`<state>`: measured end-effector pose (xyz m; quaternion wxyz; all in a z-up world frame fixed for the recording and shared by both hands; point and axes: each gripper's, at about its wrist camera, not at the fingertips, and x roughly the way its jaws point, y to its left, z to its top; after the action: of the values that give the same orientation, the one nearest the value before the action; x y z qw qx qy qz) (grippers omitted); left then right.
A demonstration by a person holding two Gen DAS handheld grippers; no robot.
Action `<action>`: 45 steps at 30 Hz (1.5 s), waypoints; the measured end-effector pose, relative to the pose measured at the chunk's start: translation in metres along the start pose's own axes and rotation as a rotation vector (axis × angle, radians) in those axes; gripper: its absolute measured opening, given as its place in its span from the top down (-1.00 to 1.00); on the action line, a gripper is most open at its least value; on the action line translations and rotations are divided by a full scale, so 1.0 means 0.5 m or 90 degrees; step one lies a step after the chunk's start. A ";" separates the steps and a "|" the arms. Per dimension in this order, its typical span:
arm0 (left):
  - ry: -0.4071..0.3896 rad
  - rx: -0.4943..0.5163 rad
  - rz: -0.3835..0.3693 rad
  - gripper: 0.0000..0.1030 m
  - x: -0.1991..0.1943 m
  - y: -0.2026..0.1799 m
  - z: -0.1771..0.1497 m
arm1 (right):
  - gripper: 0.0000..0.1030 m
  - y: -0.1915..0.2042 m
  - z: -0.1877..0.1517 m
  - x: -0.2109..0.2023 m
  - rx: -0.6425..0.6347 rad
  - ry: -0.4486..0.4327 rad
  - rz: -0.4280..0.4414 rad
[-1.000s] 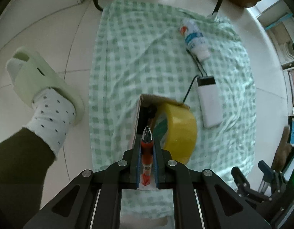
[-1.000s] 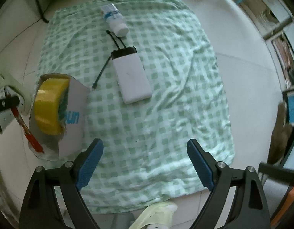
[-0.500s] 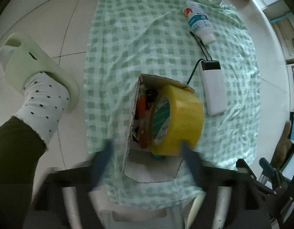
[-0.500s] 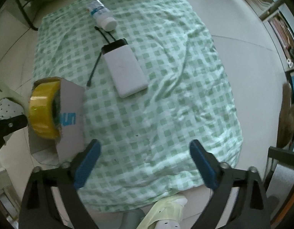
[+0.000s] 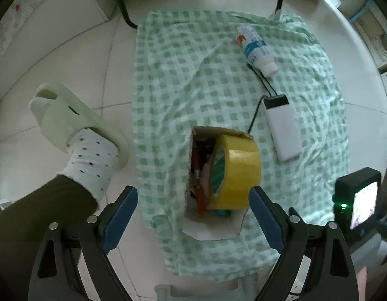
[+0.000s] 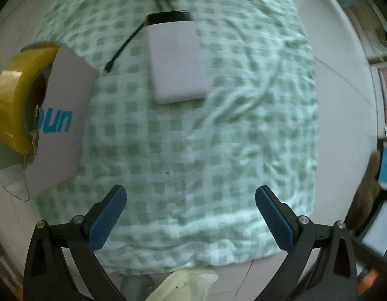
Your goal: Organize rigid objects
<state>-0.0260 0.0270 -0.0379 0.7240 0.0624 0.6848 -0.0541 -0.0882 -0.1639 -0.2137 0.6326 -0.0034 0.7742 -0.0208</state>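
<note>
With jaws spread and empty, the right gripper (image 6: 190, 213) should straddle the power bank (image 6: 177, 61) squarely, avoiding its cable (image 6: 124, 46).

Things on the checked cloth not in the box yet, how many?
2: a white bottle at the far end, a white power bank beside the box. Others may be hidden.

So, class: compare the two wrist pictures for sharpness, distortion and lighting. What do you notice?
Left wrist view: fairly sharp, the tape roll and bottle crisp, fisheye bending at the edges, dim light. Right wrist view: motion blur smears the checked cloth and power bank.
</note>
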 end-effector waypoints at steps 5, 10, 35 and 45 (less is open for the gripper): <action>-0.030 -0.041 0.004 -0.74 -0.038 0.017 0.000 | -0.99 0.015 0.035 0.019 -0.065 -0.021 0.004; -0.045 -0.085 -0.022 -0.74 -0.049 0.046 0.000 | -0.99 0.007 0.086 0.055 -0.102 -0.015 0.004; -0.023 -0.097 -0.056 -0.74 -0.035 0.049 0.027 | -0.38 -0.015 0.313 0.128 0.014 0.013 0.101; 0.001 -0.084 -0.084 -0.74 -0.031 0.032 0.016 | -0.36 -0.098 0.179 0.093 0.114 0.031 0.227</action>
<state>-0.0163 0.0414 -0.0218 0.7207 -0.0304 0.6903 -0.0565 -0.0107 -0.2170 -0.2751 0.6050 0.1904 0.7728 0.0224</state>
